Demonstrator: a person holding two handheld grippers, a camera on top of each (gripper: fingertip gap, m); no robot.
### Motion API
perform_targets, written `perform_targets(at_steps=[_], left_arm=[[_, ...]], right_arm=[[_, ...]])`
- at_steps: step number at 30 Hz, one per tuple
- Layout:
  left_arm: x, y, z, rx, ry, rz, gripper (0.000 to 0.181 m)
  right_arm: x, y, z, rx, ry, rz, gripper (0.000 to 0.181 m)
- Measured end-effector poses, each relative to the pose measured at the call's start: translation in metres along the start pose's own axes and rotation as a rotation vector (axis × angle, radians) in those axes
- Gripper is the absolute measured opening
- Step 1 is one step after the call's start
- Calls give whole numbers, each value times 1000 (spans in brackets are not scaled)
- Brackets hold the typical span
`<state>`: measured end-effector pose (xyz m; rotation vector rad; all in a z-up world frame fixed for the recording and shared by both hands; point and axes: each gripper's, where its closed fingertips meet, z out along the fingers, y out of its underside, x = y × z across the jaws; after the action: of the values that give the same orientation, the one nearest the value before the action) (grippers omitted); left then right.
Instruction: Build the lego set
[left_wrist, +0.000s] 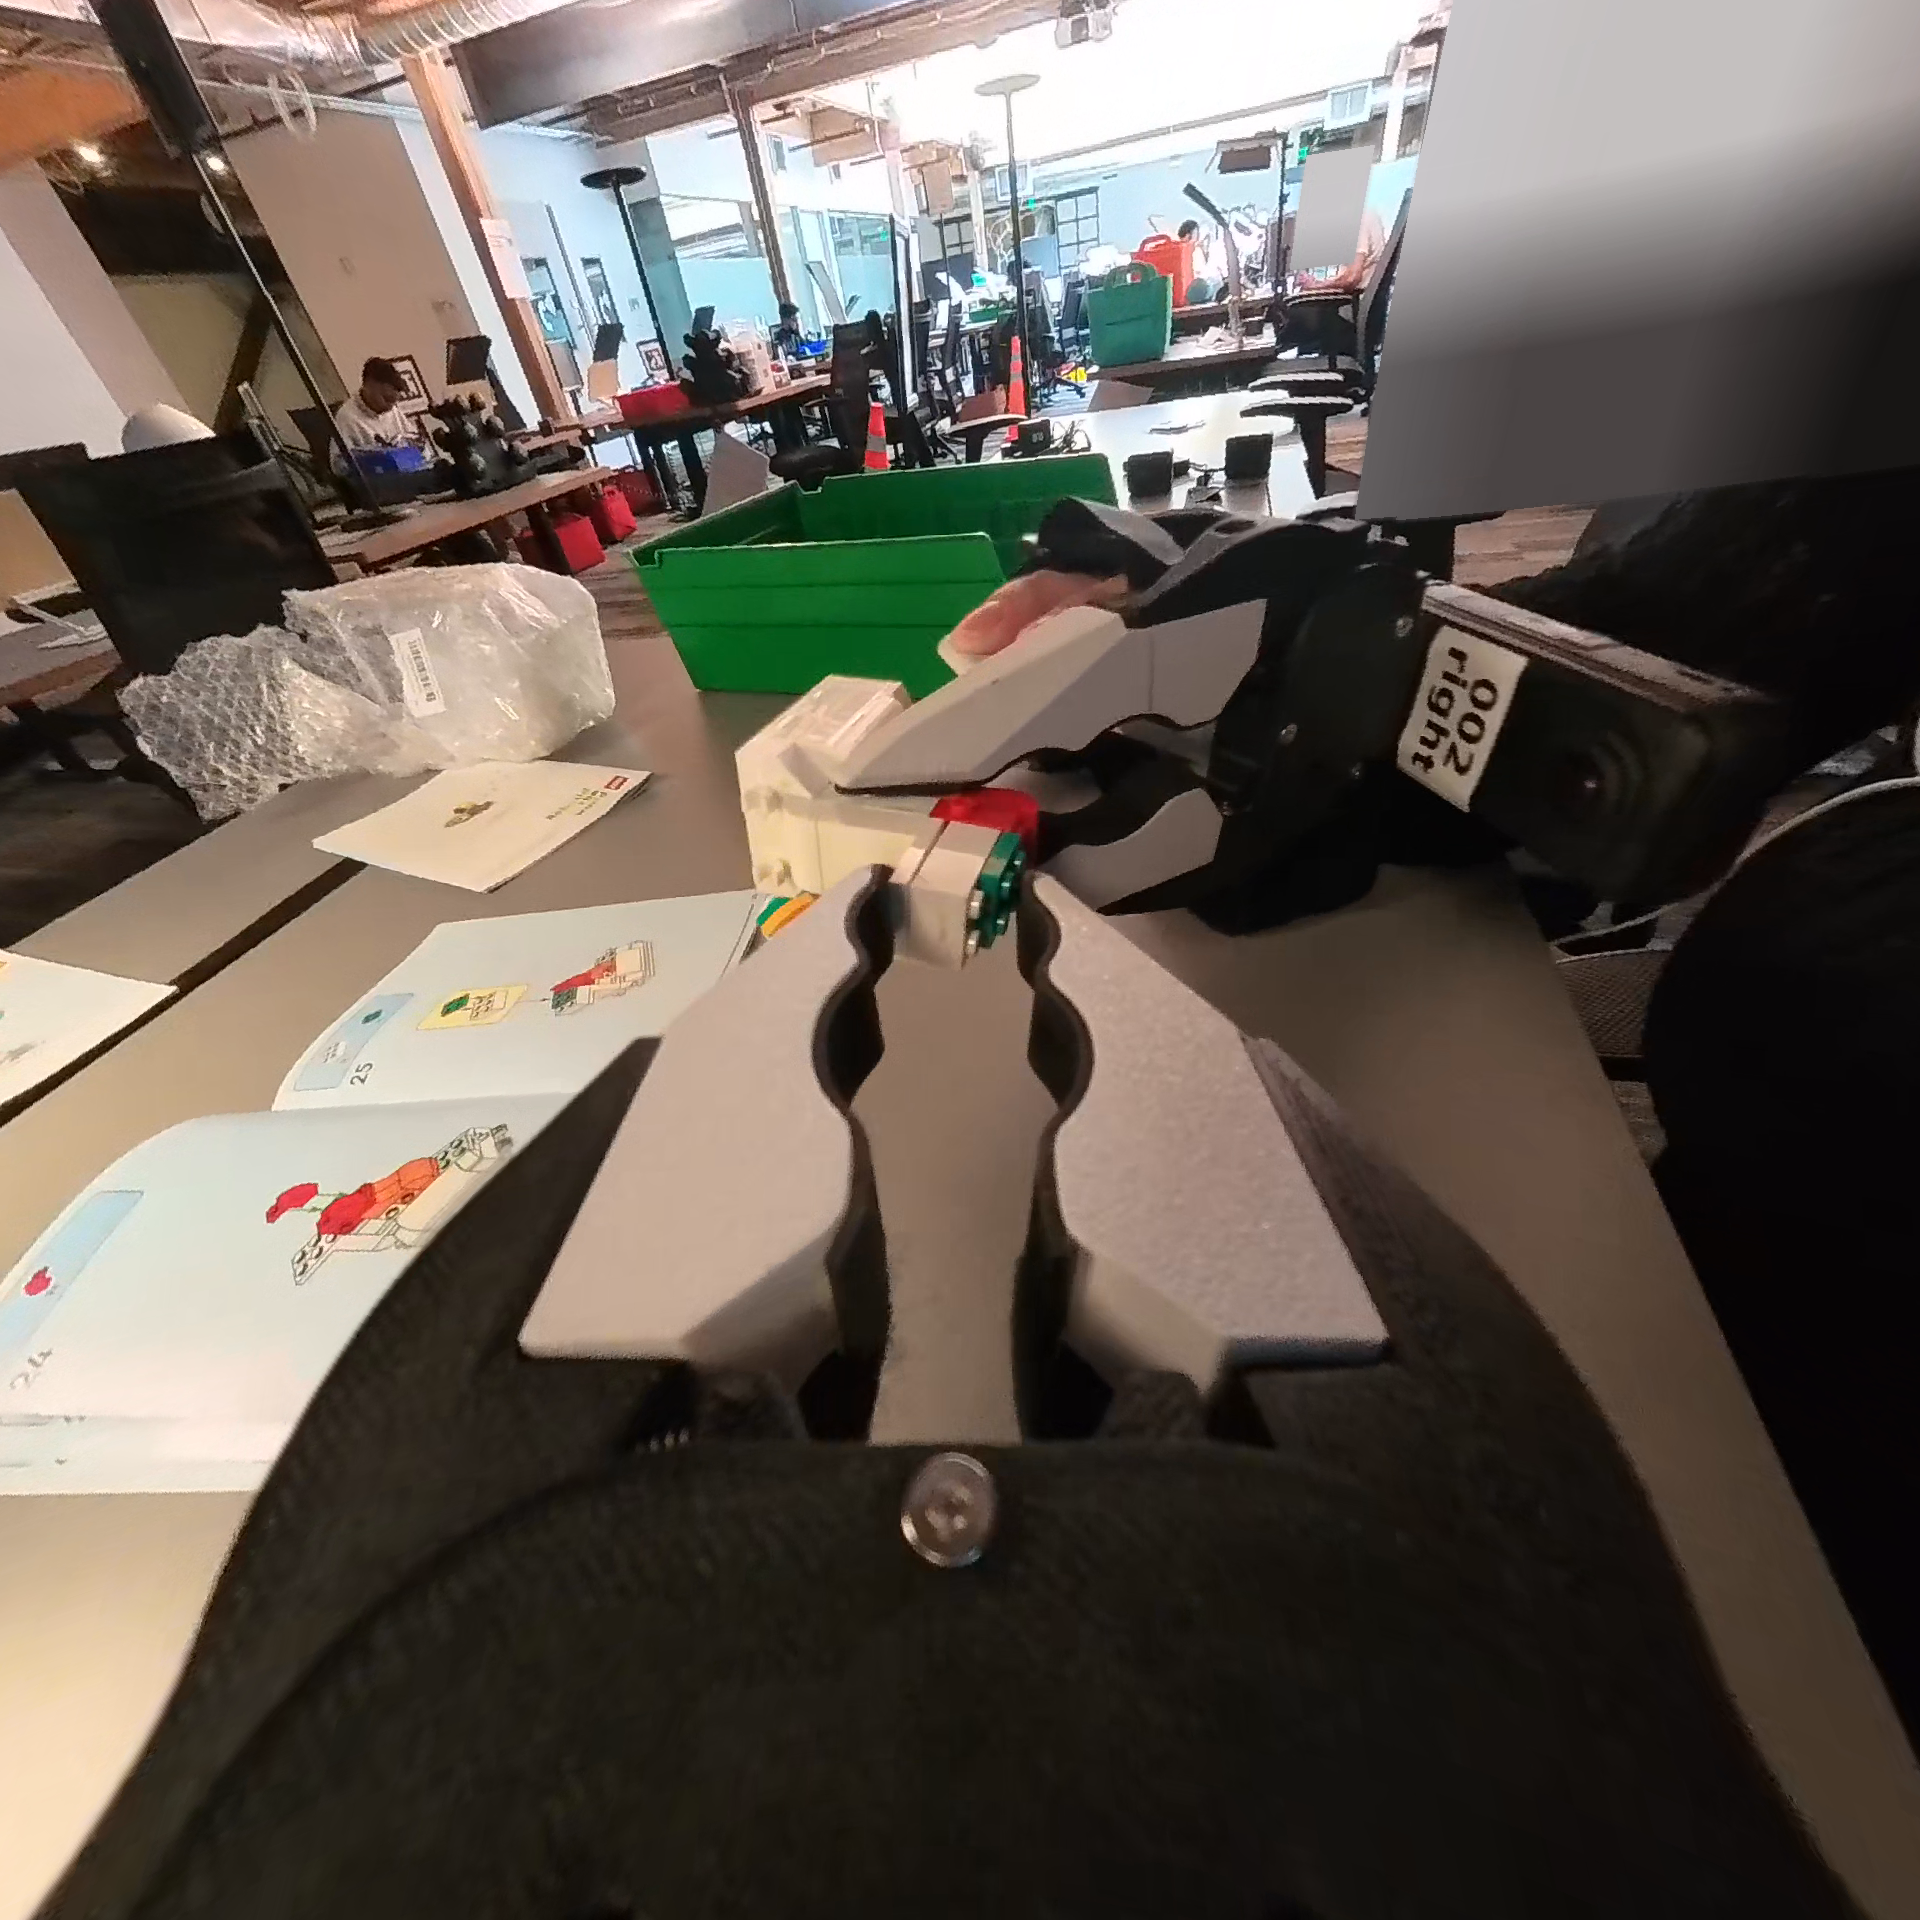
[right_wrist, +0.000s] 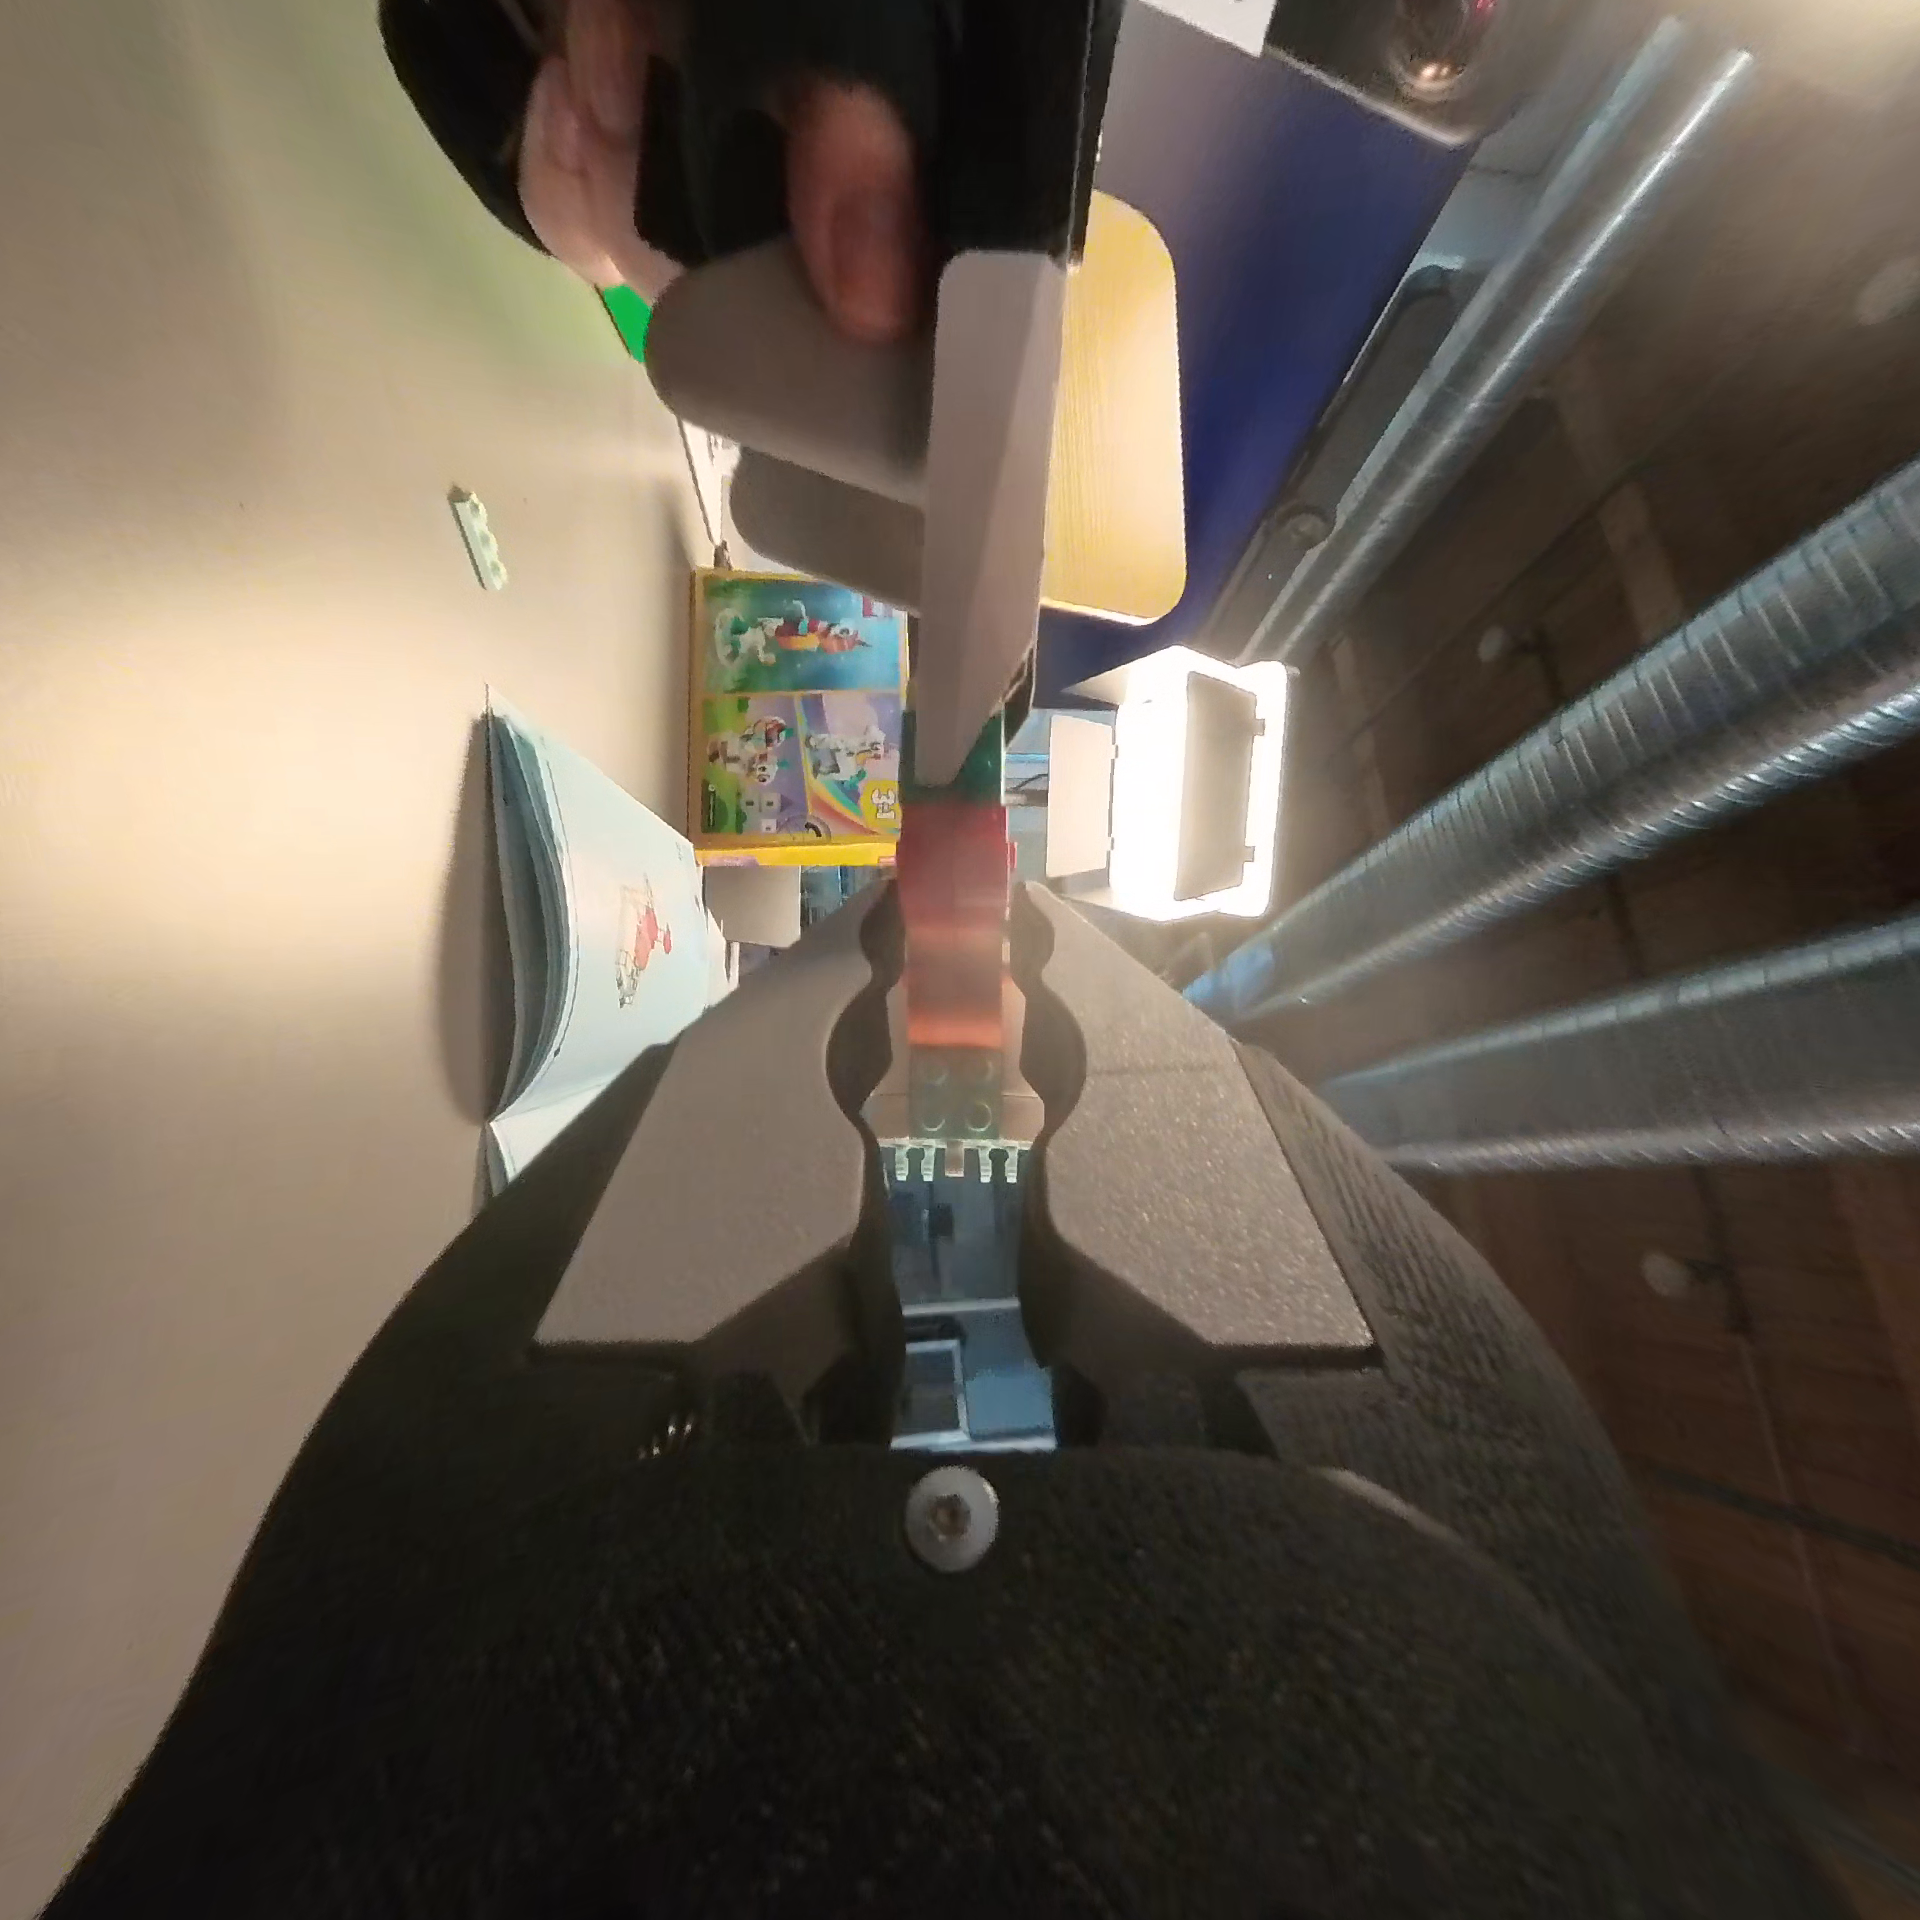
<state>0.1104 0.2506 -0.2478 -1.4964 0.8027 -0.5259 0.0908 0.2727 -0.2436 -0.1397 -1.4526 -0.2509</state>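
At nine o'clock on the grey counter (left_wrist: 1299, 997) lie open pale-blue instruction booklets (left_wrist: 520, 997). Toward centre, the left tool (left_wrist: 951, 914) pinches the small white, green and red brick stub (left_wrist: 966, 883) at its tips — jaws closed on it. At two o'clock the right tool (left_wrist: 914, 774) clamps the chunky white brick model (left_wrist: 800, 790) the stub projects from, held just above the counter. The assembly's long axis runs nine-to-three, stub end toward three. Judged: press squarely along the studs, right tool bracing — a skewed push could pop the stub off.
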Motion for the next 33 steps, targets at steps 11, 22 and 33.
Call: perform_targets(at_steps=[11, 22, 33], left_arm=[[-5, -2, 2, 8, -59, -30, 21], [-12, 1, 4, 31, -94, -155, 20], [-17, 8, 6, 18, -101, -126, 23]], right_arm=[[2, 4, 3, -70, 27, -52, 18], [0, 10, 8, -126, 59, -86, 17], [-7, 15, 11, -117, 30, -29, 18]])
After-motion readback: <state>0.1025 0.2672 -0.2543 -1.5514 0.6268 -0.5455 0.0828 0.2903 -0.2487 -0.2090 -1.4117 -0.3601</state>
